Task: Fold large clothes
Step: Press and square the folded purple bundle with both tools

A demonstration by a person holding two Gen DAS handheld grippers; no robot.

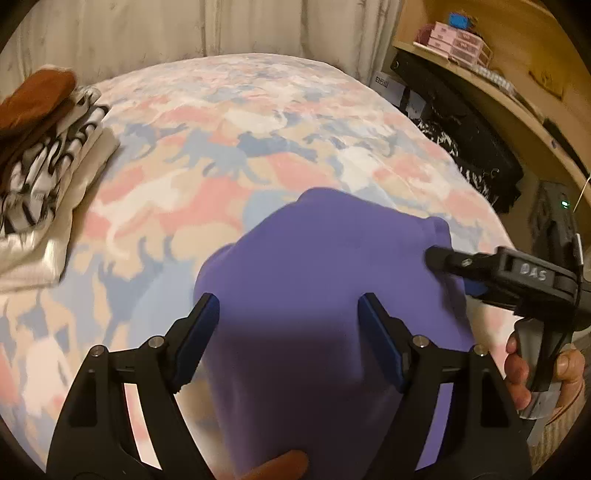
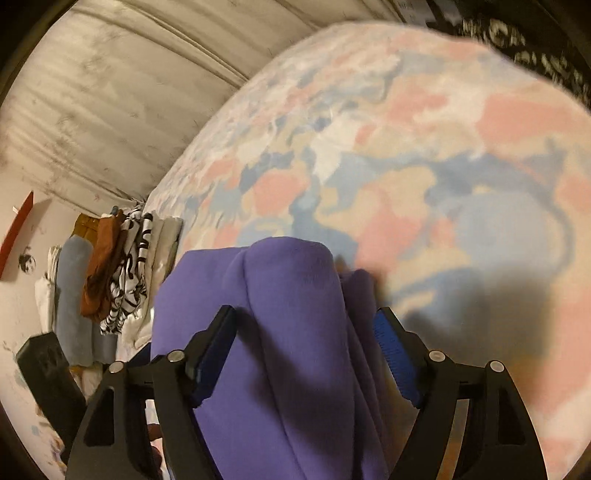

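A purple garment [image 1: 325, 266] lies bunched in a folded heap on the patterned bedspread [image 1: 229, 122]. My left gripper [image 1: 288, 308] hovers over its near part, jaws wide apart, with purple cloth lying between and below the blue pads and neither pad pressing on it. My right gripper [image 1: 452, 271] comes in from the right at the heap's edge, held by a person's hand [image 1: 517, 369]. In the right wrist view, my right gripper [image 2: 306, 319] stands open astride a rounded fold of the purple garment [image 2: 291, 295], with a shadowed gap at the left pad.
A stack of folded clothes [image 1: 40, 155], brown on top and black-and-white below, sits at the bed's far left and shows again as the stack [image 2: 125, 266]. A curtain [image 1: 184, 29] hangs behind the bed. A wooden shelf [image 1: 480, 62] and dark items stand at the right.
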